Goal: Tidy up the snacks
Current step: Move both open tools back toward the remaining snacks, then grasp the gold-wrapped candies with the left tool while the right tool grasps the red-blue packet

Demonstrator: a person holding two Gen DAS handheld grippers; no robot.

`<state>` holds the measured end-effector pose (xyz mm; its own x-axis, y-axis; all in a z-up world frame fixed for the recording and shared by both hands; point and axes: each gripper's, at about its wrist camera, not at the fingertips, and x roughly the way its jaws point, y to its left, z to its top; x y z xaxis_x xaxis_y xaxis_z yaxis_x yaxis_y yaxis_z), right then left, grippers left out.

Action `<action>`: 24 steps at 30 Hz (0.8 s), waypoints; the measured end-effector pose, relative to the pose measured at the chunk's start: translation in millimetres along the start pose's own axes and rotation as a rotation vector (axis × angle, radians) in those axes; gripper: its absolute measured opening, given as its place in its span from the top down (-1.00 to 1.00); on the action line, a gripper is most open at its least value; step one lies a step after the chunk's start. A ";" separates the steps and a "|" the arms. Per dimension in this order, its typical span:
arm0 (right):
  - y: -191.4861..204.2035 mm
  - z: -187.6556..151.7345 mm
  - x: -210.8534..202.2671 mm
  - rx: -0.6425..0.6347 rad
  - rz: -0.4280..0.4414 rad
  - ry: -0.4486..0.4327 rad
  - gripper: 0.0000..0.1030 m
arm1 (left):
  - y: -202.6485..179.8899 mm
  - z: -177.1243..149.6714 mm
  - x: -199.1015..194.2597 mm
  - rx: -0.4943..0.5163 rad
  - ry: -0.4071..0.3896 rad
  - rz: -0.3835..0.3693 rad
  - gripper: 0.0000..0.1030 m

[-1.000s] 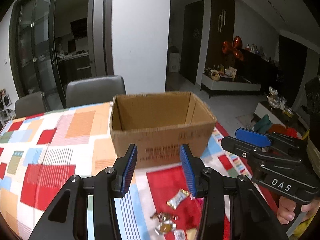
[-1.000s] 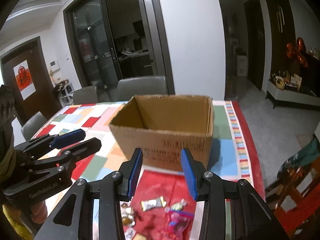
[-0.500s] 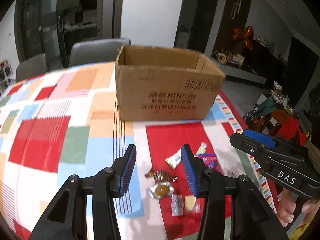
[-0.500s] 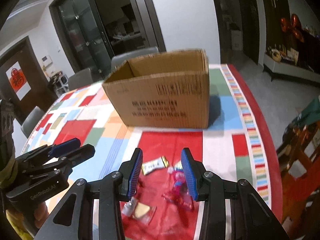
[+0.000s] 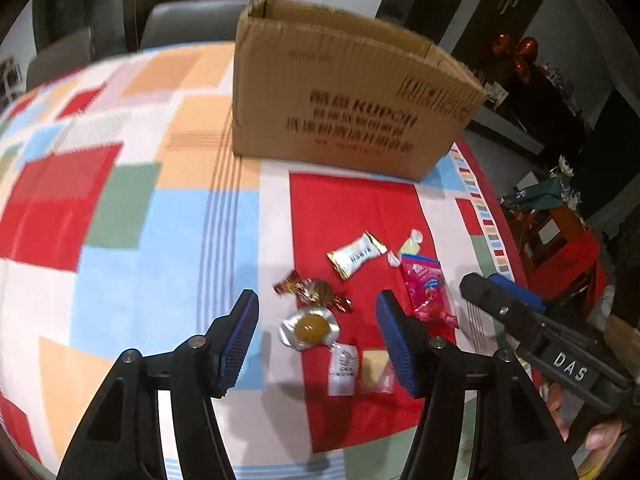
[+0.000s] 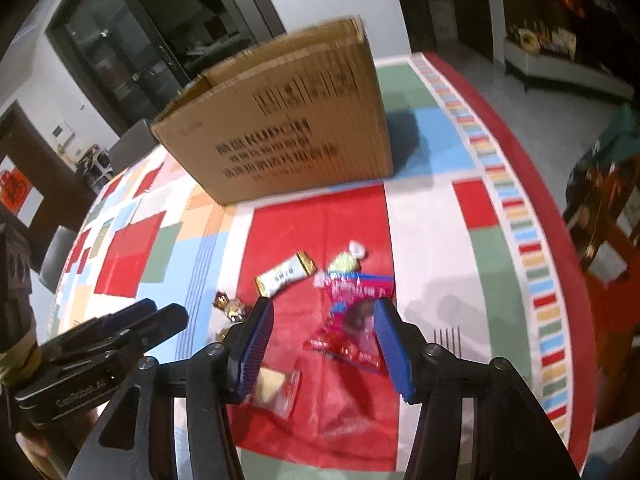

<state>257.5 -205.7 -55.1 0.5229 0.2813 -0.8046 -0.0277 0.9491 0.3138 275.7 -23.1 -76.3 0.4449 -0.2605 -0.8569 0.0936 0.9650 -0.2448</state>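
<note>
Left hand-held gripper [image 5: 316,332]: jaws opening, nothing pinched. I've got it over the round foil candy [image 5: 309,327], which sits dead centre between the pads, low middle of the left frame.

Right hand-held gripper [image 6: 322,336]: also opening, empty. The pink packet [image 6: 354,316] lies between its pads, just ahead, low middle of the right frame.

The relation that matters: the pink packet's long axis runs roughly away from me, more or less along the fingers, so I'd guess the pads close across its narrow width. Right side is clearly nearer it; left is nearer the foil candy.

Box [image 5: 344,100]: one, open top, upper middle of the frame, well apart from the pile on the tabletop [image 5: 120,216].

Snack count: seven I can make out. Foil candy, twisted red-gold candy [image 5: 314,290], white-gold bar [image 5: 356,255], pale green candy [image 5: 408,248], pink packet, clear sachet [image 5: 342,368], cracker pack [image 5: 376,372].

Box contents: can't see in from here.
</note>
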 end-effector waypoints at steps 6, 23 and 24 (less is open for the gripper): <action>-11.8 -5.4 14.6 0.056 -0.011 0.037 -0.03 | 1.8 0.6 24.3 -0.045 0.034 0.004 -0.15; -11.6 -3.5 53.6 0.063 -0.037 0.092 -0.04 | -5.1 4.0 64.1 -0.018 0.074 0.072 0.19; -11.0 -3.2 55.1 0.059 -0.039 0.092 -0.04 | -5.3 3.6 65.7 -0.014 0.080 0.069 0.27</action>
<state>283.8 -200.2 -104.5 0.4421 0.2585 -0.8589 0.0429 0.9504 0.3081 307.6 -45.3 -129.6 0.3773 -0.1955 -0.9052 0.0522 0.9804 -0.1900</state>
